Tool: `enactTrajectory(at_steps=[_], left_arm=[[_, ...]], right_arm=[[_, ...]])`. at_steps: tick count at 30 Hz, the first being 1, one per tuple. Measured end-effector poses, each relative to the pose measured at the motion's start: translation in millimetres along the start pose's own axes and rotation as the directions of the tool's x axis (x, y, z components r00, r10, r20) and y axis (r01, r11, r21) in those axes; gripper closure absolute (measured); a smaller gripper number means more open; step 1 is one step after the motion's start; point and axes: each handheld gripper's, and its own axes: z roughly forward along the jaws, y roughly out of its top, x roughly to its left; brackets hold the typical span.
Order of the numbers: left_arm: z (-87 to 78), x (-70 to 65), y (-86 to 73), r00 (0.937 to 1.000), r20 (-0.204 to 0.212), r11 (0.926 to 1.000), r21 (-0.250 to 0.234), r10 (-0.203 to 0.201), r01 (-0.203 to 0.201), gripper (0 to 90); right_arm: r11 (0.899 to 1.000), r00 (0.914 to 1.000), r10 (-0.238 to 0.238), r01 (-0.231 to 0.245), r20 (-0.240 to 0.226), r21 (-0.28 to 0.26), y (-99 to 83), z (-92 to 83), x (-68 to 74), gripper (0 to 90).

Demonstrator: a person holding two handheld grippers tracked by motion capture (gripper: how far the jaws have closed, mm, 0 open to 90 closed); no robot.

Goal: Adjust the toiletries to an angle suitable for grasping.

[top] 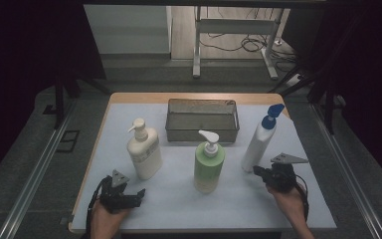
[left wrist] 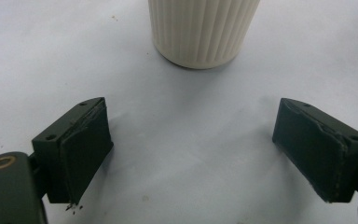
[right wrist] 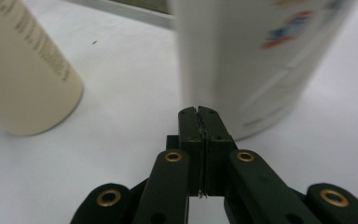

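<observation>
Closest to the camera, the left gripper [top: 140, 192] sits low near the front left corner of the desk [top: 179, 209], held by the person's left hand [top: 104, 219]. Its jaws are spread wide with nothing between them, just bare white desk cover. Straight ahead of it, a little way off, is the cream pump bottle [top: 143, 152]; the left gripper view catches its ribbed bottom end [left wrist: 204, 28] standing upright on the cover.

Over on the front right, the right hand [top: 291, 204] holds the right gripper [top: 255, 170], and its jaws are pressed together, pinching nothing. The tips sit just beside the base of the white bottle with the blue pump [top: 259, 139]. In the right gripper view that bottle [right wrist: 256, 60] is right behind the closed tips, but I honestly can't tell whether they touch it or just come really close. From above the bottle looks tilted, leaning to the right at the top.

Between the two grippers, a bit further in, the green pump bottle [top: 209, 167] stands upright near the middle of the desk, clear of both grippers.

At the back, behind all three bottles, there's a grey metal tray [top: 202, 130] sitting square in the centre.
</observation>
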Motion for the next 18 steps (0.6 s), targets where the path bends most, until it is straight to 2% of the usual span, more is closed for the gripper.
enactTrajectory(at_steps=[1,6,11,14,16,18], left_arm=[[0.0,0.0,0.0,1.0,0.0,1.0,0.0,0.0,0.0,10.9],[0.0,0.0,0.0,1.0,0.0,1.0,0.0,0.0,0.0,10.9],[0.0,0.0,0.0,1.0,0.0,1.0,0.0,0.0,0.0,10.9],[0.0,0.0,0.0,1.0,0.0,1.0,0.0,0.0,0.0,10.9],[0.0,0.0,0.0,1.0,0.0,1.0,0.0,0.0,0.0,10.9],[0.1,0.0,0.0,1.0,0.0,1.0,-0.001,0.0,0.0,10.9]], right_arm=[[1.0,0.9999,-0.012,0.012,-0.002,0.001,0.5,3.9,5.2,88.6],[1.0,0.9997,-0.023,0.023,-0.002,0.009,2.9,13.0,12.6,88.5],[1.0,0.9992,-0.028,0.028,0.028,0.014,8.3,27.1,20.4,88.7],[1.0,0.999,-0.027,0.027,0.035,0.015,9.3,30.5,21.6,88.7],[0.999,0.9973,-0.032,0.031,0.067,0.018,10.2,34.4,22.9,89.5],[0.999,0.9973,-0.03,0.029,0.067,0.016,10.1,34.7,22.9,89.5]])
